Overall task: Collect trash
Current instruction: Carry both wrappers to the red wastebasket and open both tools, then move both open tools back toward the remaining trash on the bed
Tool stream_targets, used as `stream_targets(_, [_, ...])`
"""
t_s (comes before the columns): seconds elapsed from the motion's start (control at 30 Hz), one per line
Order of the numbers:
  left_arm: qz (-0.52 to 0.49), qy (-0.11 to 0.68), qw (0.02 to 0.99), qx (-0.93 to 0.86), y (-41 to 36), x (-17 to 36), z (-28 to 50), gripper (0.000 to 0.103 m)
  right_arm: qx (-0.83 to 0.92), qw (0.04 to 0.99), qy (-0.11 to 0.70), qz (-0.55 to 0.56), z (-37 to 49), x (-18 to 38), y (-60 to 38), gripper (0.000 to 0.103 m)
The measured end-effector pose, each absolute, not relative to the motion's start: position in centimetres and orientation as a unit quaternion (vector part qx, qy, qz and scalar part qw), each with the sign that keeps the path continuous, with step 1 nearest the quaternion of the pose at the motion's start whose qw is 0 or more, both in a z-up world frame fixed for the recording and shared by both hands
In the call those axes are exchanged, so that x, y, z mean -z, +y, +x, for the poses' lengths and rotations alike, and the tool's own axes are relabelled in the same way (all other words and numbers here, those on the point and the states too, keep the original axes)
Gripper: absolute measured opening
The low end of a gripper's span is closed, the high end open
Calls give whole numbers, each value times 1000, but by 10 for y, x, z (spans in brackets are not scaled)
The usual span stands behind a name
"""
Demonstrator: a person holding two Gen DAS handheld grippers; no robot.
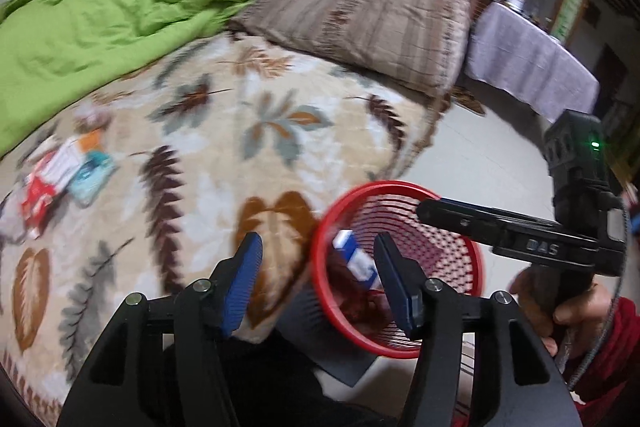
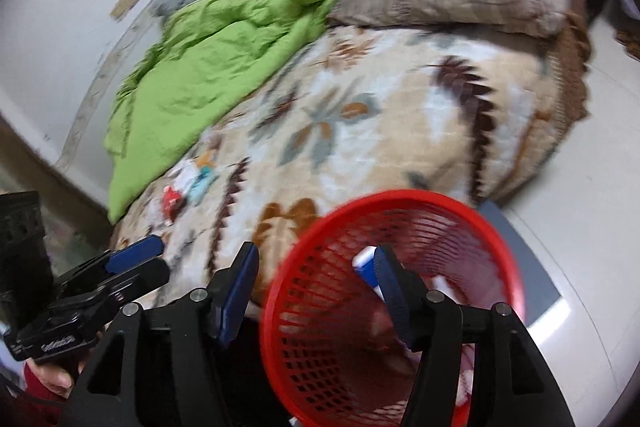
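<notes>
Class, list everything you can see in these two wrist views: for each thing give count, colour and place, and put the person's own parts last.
Basket: one, red mesh, on the floor beside the bed.
Carton: one, blue and white, inside the basket.
Wrappers: a small pile, red, white, teal, on the leaf-print blanket.
Green sheet: one, crumpled, far side of the bed.
Pillows: one striped brown, one grey behind the sheet.
Left tongs: open, empty.
Right tongs: open, over the basket.
Hands: two, gripping the handles.

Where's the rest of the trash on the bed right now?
The wrapper pile lies on the leaf-print blanket, left in the left wrist view, just below the green sheet and well away from the red basket.
</notes>
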State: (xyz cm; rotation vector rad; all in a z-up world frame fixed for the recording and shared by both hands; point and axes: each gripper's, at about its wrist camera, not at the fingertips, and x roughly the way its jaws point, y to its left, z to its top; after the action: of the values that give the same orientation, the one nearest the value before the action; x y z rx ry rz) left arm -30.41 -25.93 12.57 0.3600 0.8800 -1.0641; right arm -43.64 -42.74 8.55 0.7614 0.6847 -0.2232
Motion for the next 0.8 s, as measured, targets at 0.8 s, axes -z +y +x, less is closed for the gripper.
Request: stream_targets(0.8, [-16, 440, 858, 264, -83, -150, -124, 59, -54, 890, 355, 282, -325, -128, -341, 64])
